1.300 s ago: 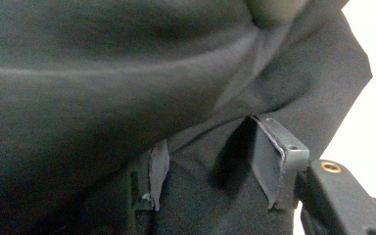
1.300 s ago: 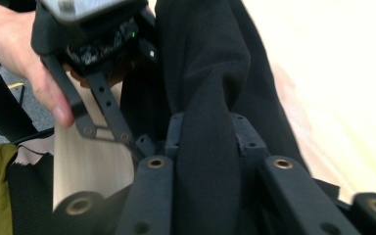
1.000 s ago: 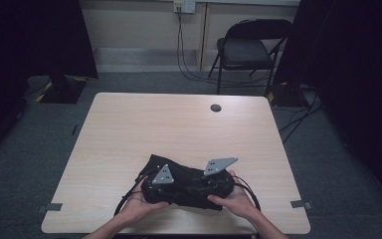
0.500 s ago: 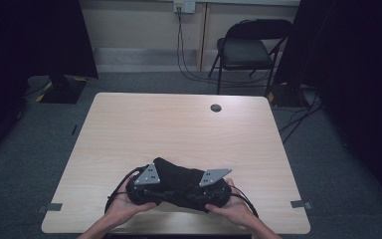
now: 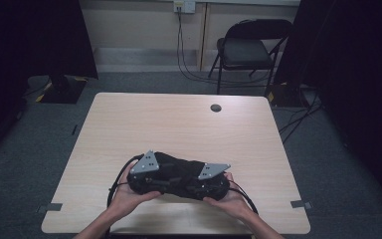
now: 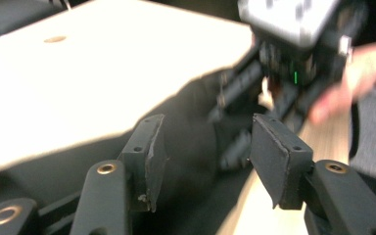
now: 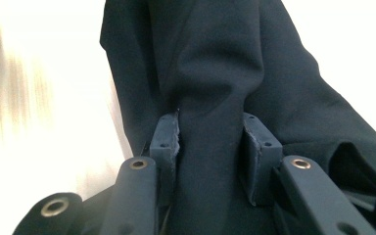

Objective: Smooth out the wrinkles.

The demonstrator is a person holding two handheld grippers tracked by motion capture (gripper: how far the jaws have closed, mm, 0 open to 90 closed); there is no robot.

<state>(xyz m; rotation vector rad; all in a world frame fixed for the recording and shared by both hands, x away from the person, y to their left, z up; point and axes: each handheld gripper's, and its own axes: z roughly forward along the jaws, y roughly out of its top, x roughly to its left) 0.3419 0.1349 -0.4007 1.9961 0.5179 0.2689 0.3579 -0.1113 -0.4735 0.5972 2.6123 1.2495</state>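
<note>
A black cloth is bunched between my two grippers near the table's front edge. My left gripper sits at its left end and my right gripper at its right end, each held in a hand. In the left gripper view the left gripper has just been opening; its pads stand apart and press on nothing, with the cloth beyond the gap. The right gripper shows blurred behind. In the right gripper view the right gripper has eased open a little, but its pads still pinch a fold of cloth.
A round cable hole is near the table's far edge. A black folding chair stands behind the table, with cables running down the wall. Dark curtains hang at both sides. The table's front edge lies just under my hands.
My left gripper has risen and shifted left. The cloth, flatter on the table before, is now gathered into a bundle between the two grippers. The right hand has hardly moved.
</note>
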